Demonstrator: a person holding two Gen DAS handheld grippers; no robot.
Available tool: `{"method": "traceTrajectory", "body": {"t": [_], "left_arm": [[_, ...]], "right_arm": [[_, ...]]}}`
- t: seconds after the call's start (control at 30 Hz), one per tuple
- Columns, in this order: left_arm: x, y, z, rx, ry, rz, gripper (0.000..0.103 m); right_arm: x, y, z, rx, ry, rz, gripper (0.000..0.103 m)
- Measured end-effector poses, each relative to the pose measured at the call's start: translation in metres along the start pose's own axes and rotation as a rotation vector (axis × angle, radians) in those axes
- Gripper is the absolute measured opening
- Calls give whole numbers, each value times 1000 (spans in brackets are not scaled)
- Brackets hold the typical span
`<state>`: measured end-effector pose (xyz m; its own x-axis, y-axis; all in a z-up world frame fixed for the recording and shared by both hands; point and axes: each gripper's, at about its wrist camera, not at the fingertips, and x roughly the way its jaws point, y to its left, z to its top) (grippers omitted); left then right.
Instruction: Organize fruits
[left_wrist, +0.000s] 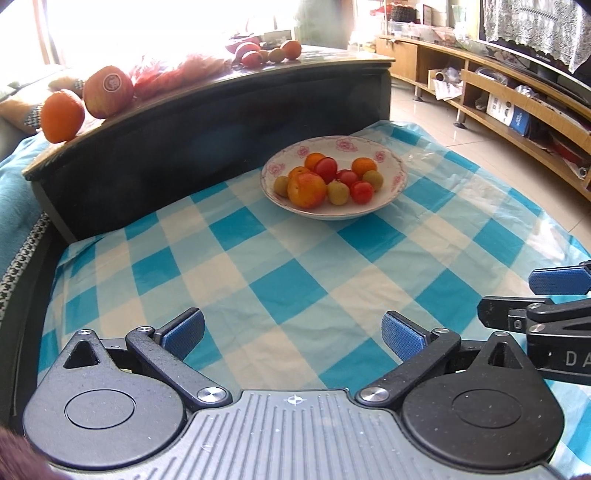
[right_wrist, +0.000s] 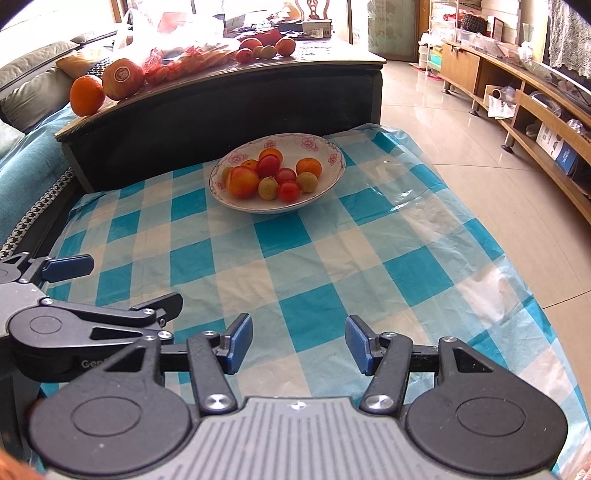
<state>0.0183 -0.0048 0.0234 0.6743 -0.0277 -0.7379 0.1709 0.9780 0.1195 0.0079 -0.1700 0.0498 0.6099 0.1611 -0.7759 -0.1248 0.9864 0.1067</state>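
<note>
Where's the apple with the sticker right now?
The stickered apple sits on the dark table's near-left corner, upper left in both views, beside a big orange.

Checked cloth: thin plastic-looking sheet, blue and white, faintly creased, glossy sheen at far right.
Bowl: glazed ceramic, white, pink flower print, glossy.
Fruit in bowl: smooth, shiny skins.
Left gripper: matt black plastic arms, bright metal screws, blue finely textured pads, ribbed grey plate near.
Right gripper: same finish.
Dark table, far: glossy top, matt black side.
Floor: polished tile, reflective.
Shelf unit, far right: varnished wood.
</note>
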Motion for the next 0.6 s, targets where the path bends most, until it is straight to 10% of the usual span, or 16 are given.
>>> {"method": "traceTrajectory", "body": {"t": [0.6], "left_arm": [[-15,3,-13,-44,3,-47,103]], "right_arm": [[-13,4,-15,-1,-5,-3,59]]}}
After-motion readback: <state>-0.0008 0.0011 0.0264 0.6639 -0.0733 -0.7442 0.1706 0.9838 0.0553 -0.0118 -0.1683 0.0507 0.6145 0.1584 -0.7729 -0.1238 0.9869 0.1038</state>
